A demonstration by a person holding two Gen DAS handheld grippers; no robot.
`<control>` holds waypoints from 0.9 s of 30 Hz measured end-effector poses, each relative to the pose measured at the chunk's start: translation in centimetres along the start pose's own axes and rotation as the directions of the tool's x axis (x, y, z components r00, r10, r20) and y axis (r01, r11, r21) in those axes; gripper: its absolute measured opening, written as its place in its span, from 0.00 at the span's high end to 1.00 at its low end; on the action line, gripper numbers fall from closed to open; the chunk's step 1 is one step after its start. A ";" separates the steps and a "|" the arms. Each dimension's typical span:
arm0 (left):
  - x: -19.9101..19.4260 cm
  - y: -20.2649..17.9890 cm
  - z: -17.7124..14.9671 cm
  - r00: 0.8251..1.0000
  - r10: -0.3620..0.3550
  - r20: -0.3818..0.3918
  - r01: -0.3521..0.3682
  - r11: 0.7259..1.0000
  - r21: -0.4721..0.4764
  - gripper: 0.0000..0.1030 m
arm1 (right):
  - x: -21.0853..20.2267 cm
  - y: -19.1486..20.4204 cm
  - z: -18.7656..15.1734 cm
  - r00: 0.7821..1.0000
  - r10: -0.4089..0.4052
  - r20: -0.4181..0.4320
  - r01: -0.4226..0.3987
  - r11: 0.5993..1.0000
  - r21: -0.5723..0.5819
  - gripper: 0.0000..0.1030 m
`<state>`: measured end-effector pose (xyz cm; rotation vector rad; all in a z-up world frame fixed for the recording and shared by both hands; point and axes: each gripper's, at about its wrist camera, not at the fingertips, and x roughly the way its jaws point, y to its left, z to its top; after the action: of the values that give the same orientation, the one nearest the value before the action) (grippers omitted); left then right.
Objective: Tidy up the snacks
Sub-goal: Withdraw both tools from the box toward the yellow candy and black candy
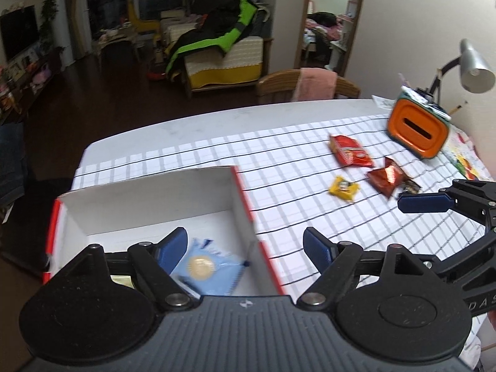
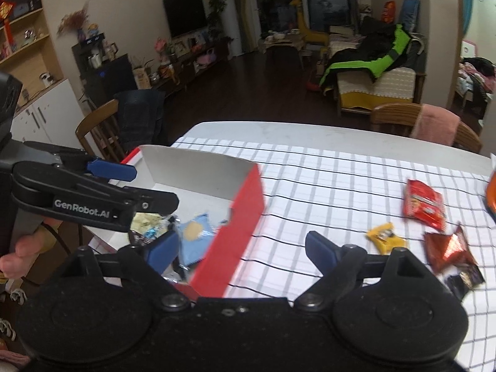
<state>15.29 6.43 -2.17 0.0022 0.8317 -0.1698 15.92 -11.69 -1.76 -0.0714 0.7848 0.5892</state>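
Note:
A red-and-white cardboard box (image 1: pixel 241 192) (image 2: pixel 245 192) stands on the checked tablecloth. Inside lie a light blue cookie packet (image 1: pixel 207 268) (image 2: pixel 193 238) and several other wrapped snacks (image 2: pixel 148 226). My left gripper (image 1: pixel 245 248) is open and empty over the box's near right wall. My right gripper (image 2: pixel 241 249) is open and empty over the box's right edge; it also shows in the left wrist view (image 1: pixel 424 203). On the cloth lie a large red packet (image 1: pixel 350 150) (image 2: pixel 423 206), a yellow packet (image 1: pixel 344 188) (image 2: pixel 386 238), a shiny red-brown packet (image 1: pixel 387 176) (image 2: pixel 448 248) and a dark packet (image 1: pixel 410 187) (image 2: pixel 465 279).
An orange and green container (image 1: pixel 417 130) stands at the table's far right, with a grey desk lamp (image 1: pixel 474 66) behind it. Wooden chairs (image 1: pixel 307 86) (image 2: pixel 102 130) stand at the table's far side and left end. The left gripper's body shows in the right wrist view (image 2: pixel 93 200).

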 end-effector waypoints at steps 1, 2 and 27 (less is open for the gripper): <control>0.2 -0.7 0.1 1.000 -0.005 0.003 0.005 1.000 0.010 0.20 | -0.3 -0.7 -0.2 1.000 -0.005 0.003 0.005 1.000 0.007 0.12; 0.4 -1.5 0.2 1.000 -0.008 0.007 0.008 1.000 0.021 0.20 | -0.7 -1.3 -0.5 1.000 -0.014 0.008 0.014 1.000 0.014 0.08; 13.9 -17.5 4.6 0.991 -0.111 -0.067 0.125 0.963 0.241 0.17 | -2.4 -23.2 -6.2 0.964 -0.254 -0.077 0.266 0.926 0.267 0.00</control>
<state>25.25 -13.22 -8.12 0.1902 0.8601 -0.3858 22.75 -33.94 -8.12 0.0680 0.8748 0.2230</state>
